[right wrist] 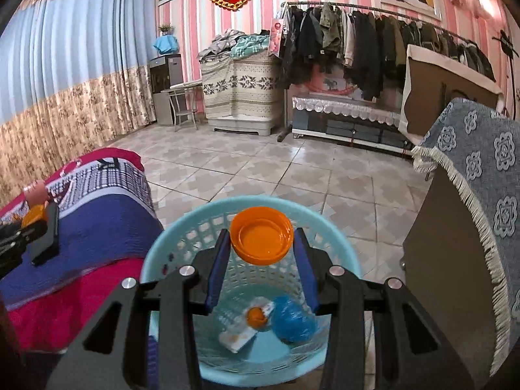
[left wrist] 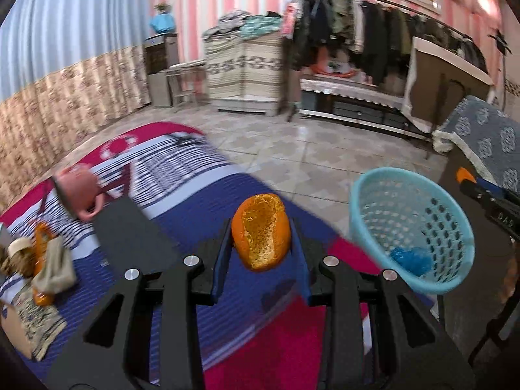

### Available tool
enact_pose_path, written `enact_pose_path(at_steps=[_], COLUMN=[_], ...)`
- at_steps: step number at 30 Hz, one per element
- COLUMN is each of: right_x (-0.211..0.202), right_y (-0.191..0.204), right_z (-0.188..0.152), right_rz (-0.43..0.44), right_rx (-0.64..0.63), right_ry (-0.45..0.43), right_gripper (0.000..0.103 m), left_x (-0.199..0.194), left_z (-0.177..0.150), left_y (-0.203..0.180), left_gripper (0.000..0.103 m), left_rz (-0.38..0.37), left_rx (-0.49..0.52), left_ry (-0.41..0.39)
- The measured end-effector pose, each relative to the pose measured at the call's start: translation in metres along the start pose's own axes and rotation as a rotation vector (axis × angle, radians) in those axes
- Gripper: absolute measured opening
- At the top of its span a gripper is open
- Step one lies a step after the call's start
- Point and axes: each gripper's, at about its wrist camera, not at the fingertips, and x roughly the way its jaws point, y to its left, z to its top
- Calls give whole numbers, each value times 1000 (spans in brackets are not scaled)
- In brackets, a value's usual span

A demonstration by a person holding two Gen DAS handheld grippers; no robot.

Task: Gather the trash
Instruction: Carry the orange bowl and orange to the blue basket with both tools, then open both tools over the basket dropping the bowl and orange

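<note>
So the left gripper (left wrist: 261, 237) has its jaws closed in on a piece of orange peel (left wrist: 261, 232), pinched between the blue pads, pith side facing the camera. It hangs over the bed's blue and red blanket (left wrist: 201, 195). Off to its right, slightly ahead, is the light blue basket (left wrist: 364, 201) with a crumpled blue wrapper (left wrist: 410, 260) at the bottom. To its left on the blanket there's a dark flat thing (left wrist: 130, 237), and past that a pink mug (left wrist: 79, 188).

Right gripper (right wrist: 261, 239) is clamped on an orange bottle cap (right wrist: 261, 239), open side up, directly above the basket (right wrist: 156, 253). Below it inside: the blue wrapper (right wrist: 292, 321) and a white packet (right wrist: 237, 334) with something orange on it. Tiled floor (right wrist: 260, 169) beyond.
</note>
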Motion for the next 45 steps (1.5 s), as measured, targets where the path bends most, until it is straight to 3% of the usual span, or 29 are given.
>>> enact_pose_path(at_steps=[13,20,22,23,24,35,42,43,44,45], right_x=[24,37,38,38,39,44,41,39,37,35], right_y=[-45,-63,-61,-59,-57,-29,1,4,8,10], right_z=[-16,-26,-26,-26,-25,-20,-12,-11,-10,-9], right_rz=[-69,-51,-47,-44,-44,-20,-2,1,-1,-12], right_rx=[92,156,164,161,155,93,44,34,25,16], right_ry=[79,111,115,112,111,107,85,78,68,55], right_gripper=[40,40,40,40,40,40,41,50,66,71], left_x=[50,80,84,85,85,59,41,38,35,33], left_z=[3,8,12,14,15,16,9,8,7,7], left_y=[-129,-154,-151,-148,-147,-95,-49,-44,-37,-33], left_gripper=[35,36,47,65,76,96,97,97,97,97], left_rz=[-160,-169,-169,-162,-153,-45,37,50,63,68], left_rx=[160,193,179,170,161,97,38,31,22,16], left_ry=[17,41,49,51,45,-6,-16,-21,-24,-23])
